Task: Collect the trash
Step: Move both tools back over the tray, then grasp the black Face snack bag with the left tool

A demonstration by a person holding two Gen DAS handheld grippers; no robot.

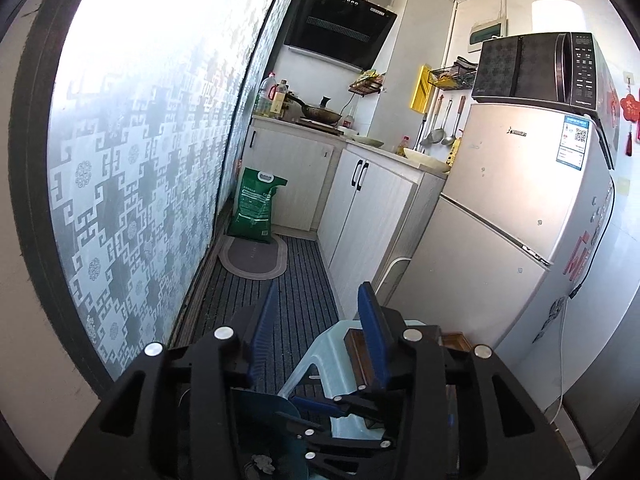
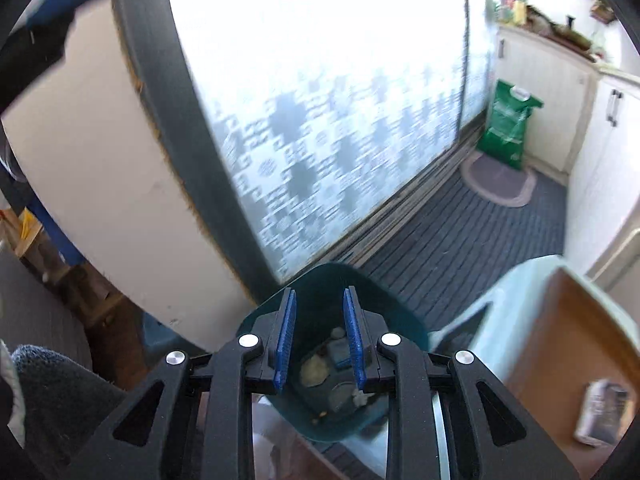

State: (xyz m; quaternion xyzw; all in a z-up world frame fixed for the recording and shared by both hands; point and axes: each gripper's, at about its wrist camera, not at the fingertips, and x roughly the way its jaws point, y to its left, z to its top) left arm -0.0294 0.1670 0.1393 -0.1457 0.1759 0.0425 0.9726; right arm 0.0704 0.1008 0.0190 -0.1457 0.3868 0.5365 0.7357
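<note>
Teal plastic, the trash bin (image 2: 320, 360) sits below the right gripper (image 2: 320, 332), whose jaws stand parted and empty; scraps inside are blurred, its lower rim hidden by the gripper. Only the left wrist view shows the left gripper (image 1: 316, 320), jaws apart holding nothing, with a fridge (image 1: 500, 220) and pale stool (image 1: 320, 364).

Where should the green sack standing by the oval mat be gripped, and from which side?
Probably at the white-rimmed handle slot at the top of the green sack, coming from above. It stands upright and bulky, tucked into the corner by the cabinet; the top edge is its only thin, free part.
</note>
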